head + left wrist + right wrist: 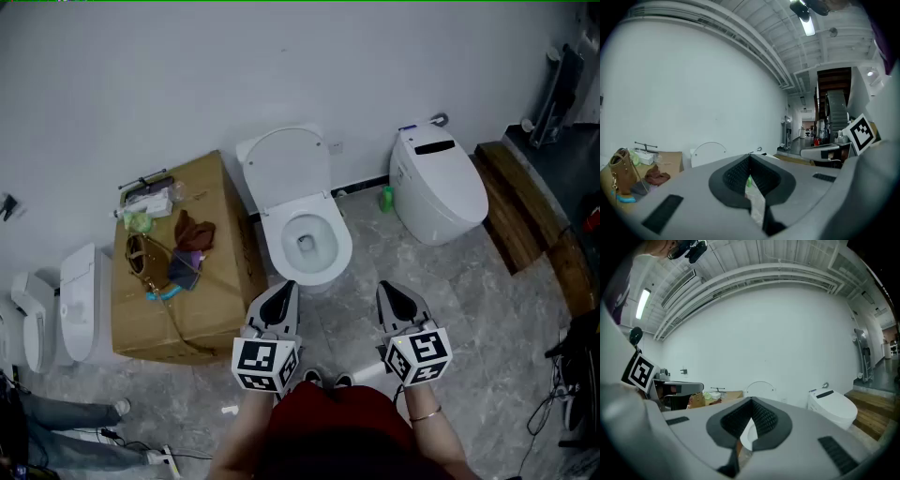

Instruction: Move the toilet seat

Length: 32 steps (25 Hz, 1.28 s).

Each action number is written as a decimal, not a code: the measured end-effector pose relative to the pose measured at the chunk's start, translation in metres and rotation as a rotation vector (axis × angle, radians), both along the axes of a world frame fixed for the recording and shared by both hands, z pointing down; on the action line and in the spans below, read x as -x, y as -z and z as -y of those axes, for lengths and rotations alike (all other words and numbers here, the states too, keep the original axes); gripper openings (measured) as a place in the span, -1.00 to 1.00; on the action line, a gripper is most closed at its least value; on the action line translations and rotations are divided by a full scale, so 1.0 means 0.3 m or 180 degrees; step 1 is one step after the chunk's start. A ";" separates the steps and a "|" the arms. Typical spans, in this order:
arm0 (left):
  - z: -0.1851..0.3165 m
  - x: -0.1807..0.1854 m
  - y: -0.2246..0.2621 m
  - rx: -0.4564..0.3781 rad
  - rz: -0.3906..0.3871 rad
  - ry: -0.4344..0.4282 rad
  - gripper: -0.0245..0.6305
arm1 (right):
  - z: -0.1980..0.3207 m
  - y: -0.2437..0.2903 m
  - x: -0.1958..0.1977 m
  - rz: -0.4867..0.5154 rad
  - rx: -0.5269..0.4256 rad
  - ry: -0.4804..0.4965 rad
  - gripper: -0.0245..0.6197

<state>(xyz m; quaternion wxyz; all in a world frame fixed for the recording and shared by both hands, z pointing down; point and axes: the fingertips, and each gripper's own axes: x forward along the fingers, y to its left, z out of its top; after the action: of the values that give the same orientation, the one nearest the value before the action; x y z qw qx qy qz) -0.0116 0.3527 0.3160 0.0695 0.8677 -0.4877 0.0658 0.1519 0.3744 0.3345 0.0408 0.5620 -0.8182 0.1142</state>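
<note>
A white toilet [307, 239] stands against the wall with its seat and lid [286, 164] raised upright, leaving the bowl uncovered. Both grippers hang side by side in front of the bowl, short of it and touching nothing. My left gripper [284, 287] is shut and empty, pointing at the bowl's front left. My right gripper [389, 289] is also shut and empty, to the bowl's right front. The raised lid [708, 152] shows above the closed left jaws [750, 155], and the same lid [760, 386] shows above the closed right jaws [751, 400].
A cardboard box [183, 253] with a brown bag [150, 255], cloth and small items stands just left of the toilet. A second closed toilet [436, 183] sits to the right, with wooden planks [525, 216] beyond it. More toilet parts [56, 305] lie at far left.
</note>
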 end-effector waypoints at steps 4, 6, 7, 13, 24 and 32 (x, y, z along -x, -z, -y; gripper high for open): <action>-0.005 -0.006 0.002 0.0002 0.0008 0.0017 -0.85 | -0.005 -0.001 0.003 -0.0028 -0.0004 0.0032 -0.88; -0.006 -0.011 0.000 -0.0004 0.0009 0.0025 -0.85 | -0.006 -0.005 0.000 -0.0026 -0.0006 0.0053 -0.88; -0.007 -0.012 -0.003 -0.0007 0.0006 0.0031 -0.85 | -0.006 -0.010 -0.002 -0.0019 -0.0003 0.0057 -0.88; -0.005 -0.011 -0.027 0.0058 0.0029 0.0101 -0.85 | 0.000 -0.037 -0.033 0.0082 0.0068 0.0034 -0.88; 0.048 -0.011 -0.079 0.0154 0.0104 0.0230 -0.85 | 0.054 -0.080 -0.076 0.0097 0.0151 0.0038 -0.87; 0.218 -0.016 -0.120 0.0232 0.0119 0.0198 -0.84 | 0.210 -0.094 -0.075 0.0091 0.0212 0.0007 -0.87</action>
<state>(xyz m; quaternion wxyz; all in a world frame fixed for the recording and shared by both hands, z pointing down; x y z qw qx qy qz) -0.0068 0.2874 0.3521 0.0940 0.8477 -0.5129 0.0975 0.1744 0.3115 0.3628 0.0479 0.5577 -0.8151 0.1494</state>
